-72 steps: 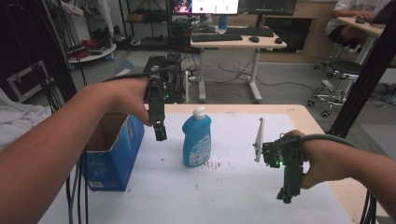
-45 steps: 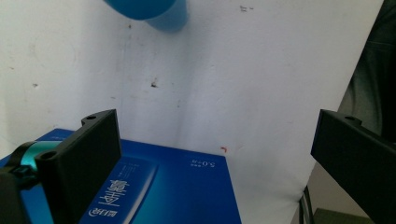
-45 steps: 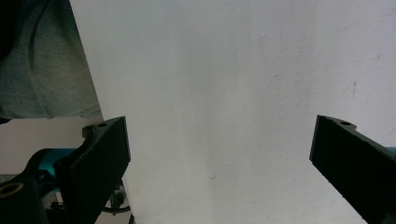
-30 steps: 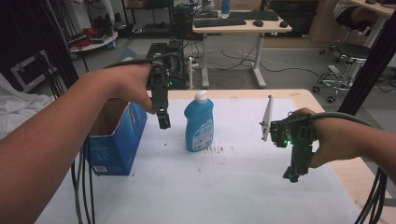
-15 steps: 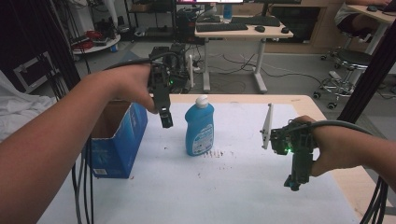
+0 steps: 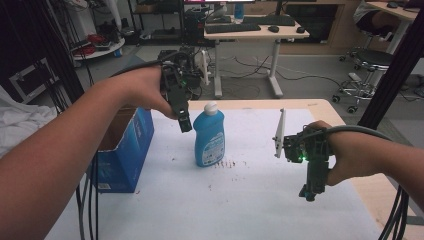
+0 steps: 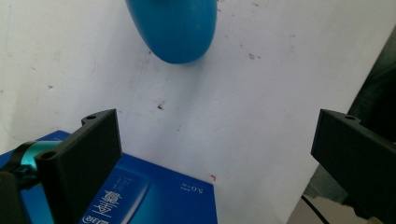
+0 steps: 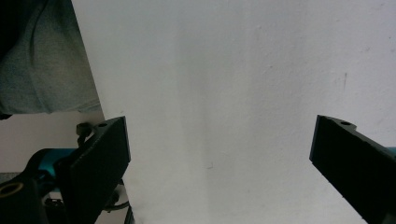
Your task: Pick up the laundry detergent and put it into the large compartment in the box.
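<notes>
A blue dish-soap bottle [image 6: 209, 141] with a white cap stands upright on the white table [image 6: 240, 205]; its rounded body [image 7: 180, 28] shows at the top of the left gripper view. My left gripper [image 6: 185, 125] hangs pointing down just left of the bottle, near its shoulder, and is not touching it. Its jaws stand wide apart, so the left gripper [image 7: 217, 126] is open and holds nothing. My right gripper [image 6: 310, 192] hovers over the table's right part, well away from the bottle. The right gripper [image 8: 219, 126] is open too, with bare white tabletop between its jaws.
An open blue cardboard box [image 6: 122, 150] stands at the table's left, and its printed side [image 7: 140, 196] lies under the left jaw. The table's wooden edge [image 6: 380, 195] runs along the right. Desks and office chairs stand beyond the far edge.
My left gripper has edged right, closer to the bottle. The right gripper has stayed in about the same place over the table. Both remain open.
</notes>
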